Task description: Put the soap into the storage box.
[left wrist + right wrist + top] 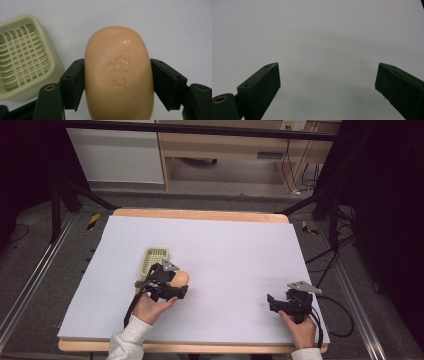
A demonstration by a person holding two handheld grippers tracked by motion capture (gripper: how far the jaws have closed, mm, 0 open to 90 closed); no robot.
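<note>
Soap [118, 75] was already picked up — the left gripper [117, 85] had its two black jaws pressed tight on both sides of the tan bar. What was left, I think, was to carry it to the pale green soap dish [23, 56] and set it inside; the dish sat just beside the bar, at about ten o'clock from it. Farther off on the white table [225, 245], the right gripper [327, 85] rested with jaws wide apart — holding nothing.
</note>
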